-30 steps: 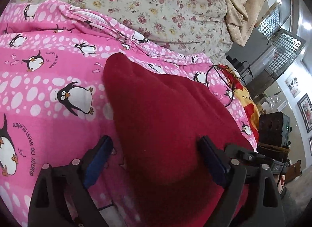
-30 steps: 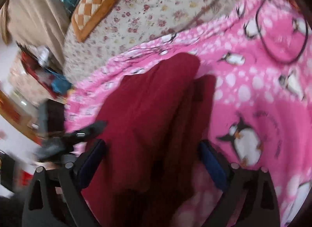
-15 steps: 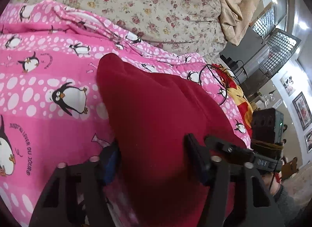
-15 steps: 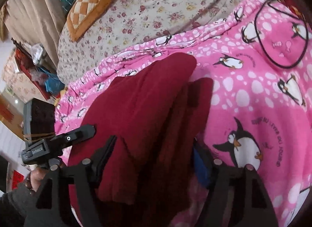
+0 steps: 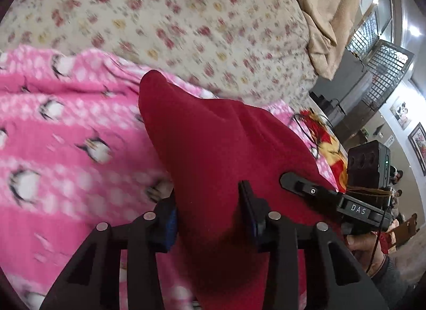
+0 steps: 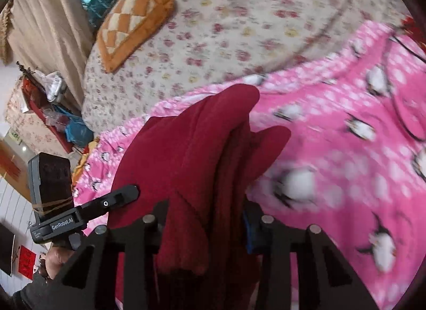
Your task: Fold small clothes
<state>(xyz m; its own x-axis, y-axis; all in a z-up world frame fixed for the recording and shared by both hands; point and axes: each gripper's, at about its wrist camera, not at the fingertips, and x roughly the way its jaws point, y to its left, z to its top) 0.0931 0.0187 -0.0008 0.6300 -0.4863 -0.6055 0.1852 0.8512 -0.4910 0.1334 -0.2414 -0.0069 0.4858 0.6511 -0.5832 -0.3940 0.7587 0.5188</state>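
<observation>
The left gripper [image 5: 210,216] is closing its fingers [image 5: 249,208] on a dark red garment [image 5: 213,144], with the cloth bunched between the two blue-padded fingers and pressing against them. The right gripper [image 6: 205,227] is likewise closing its fingers [image 6: 247,230] on the near edge of the same dark red garment [image 6: 191,150], where several folded layers are standing up between the pads. Both grippers are thus grasping the garment at its near end, one on either side.

The garment is lying on a pink penguin-print blanket [image 5: 66,150] spread over a bed, its far end tapering to a rounded tip that is reaching toward a cream floral bedspread [image 5: 173,24]. In the right wrist view, a second, narrower fold of red cloth is lying beside the main one on the pink blanket [image 6: 346,150]. An orange checked cushion [image 6: 133,22] is resting on the floral bedspread [image 6: 253,16] farther back.

In the left wrist view, the person's right hand [image 5: 364,246] is gripping the handle of the other gripper at the right edge; in the right wrist view, the left hand [image 6: 57,259] is showing at the lower left.
</observation>
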